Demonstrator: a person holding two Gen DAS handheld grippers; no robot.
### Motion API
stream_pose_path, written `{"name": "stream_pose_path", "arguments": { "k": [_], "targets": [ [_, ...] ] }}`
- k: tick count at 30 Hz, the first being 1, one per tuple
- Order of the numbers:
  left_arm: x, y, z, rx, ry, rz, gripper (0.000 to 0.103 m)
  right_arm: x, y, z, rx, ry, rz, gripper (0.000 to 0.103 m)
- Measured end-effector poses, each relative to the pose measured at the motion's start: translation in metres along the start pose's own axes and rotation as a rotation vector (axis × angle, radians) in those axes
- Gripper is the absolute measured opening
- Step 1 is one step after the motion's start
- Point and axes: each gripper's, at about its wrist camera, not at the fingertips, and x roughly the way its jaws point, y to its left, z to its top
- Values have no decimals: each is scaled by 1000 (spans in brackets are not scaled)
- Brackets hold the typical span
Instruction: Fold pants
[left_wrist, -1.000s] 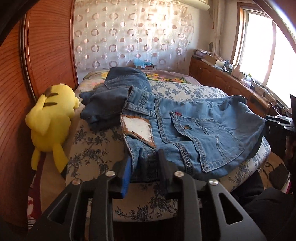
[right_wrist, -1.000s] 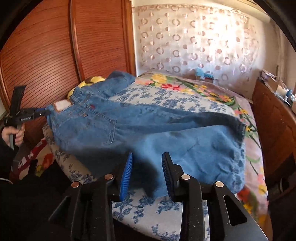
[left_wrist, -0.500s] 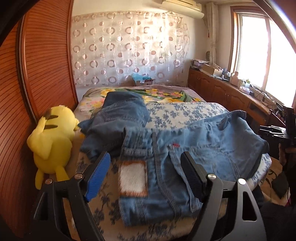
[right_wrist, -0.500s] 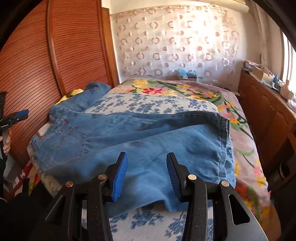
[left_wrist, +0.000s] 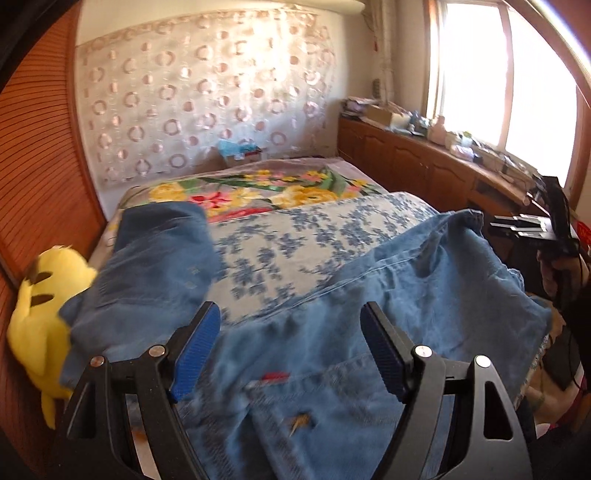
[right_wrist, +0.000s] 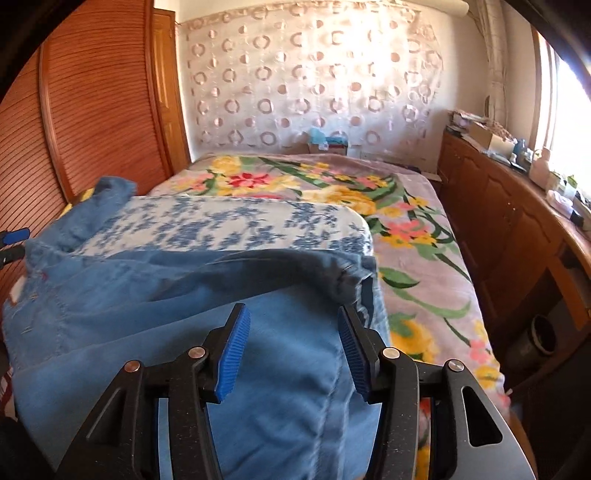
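Both hand-held grippers (left_wrist: 290, 345) (right_wrist: 291, 349) opened above jeans (left_wrist: 388, 295).

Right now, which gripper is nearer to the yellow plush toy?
Left. The left gripper hovers over the jeans beside the yellow plush toy; the right gripper is over the leg end, far away.

Two pairs of jeans: light (left_wrist: 424, 295), darker (left_wrist: 155, 266). One yellow plush toy (left_wrist: 40, 317). Two grippers: left (left_wrist: 291, 350), right (right_wrist: 291, 347).

The jeans (left_wrist: 388, 306) are light blue denim, spread flat across the near end of the bed (left_wrist: 295, 236). Their back pocket faces up, legs doubled over.
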Motion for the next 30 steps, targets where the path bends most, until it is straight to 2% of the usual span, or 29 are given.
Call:
{"name": "stream_pose_path", "arguments": {
  "k": [5,10,14,21,23,24,25,26,30],
  "targets": [
    [35,-13,10,34,50,-38,79,26,-6,14,-22,29,0,52],
    [62,-16,5,39,126,-62,79,42,-13,21,-25,52,7,52],
    [71,-8,0,-8,167,-93,79,52,-26,24,-17,72,-36,52],
    [80,-10,-6,-8,223,-107,79,66,-38,24,39,109,-10,52],
    [85,-10,-7,-7,241,-104,72,67,-39,26,43,102,5,51],
    [87,-9,-8,-10,250,-102,65,67,-39,28,44,98,12,45],
    [88,-8,-8,-14,257,-105,59,66,-40,29,43,93,16,29],
    [89,-7,-9,-19,266,-107,56,64,-41,28,42,91,19,21],
    [90,-8,-12,-9,276,-95,32,54,-45,28,33,45,26,13]
  ]
}}
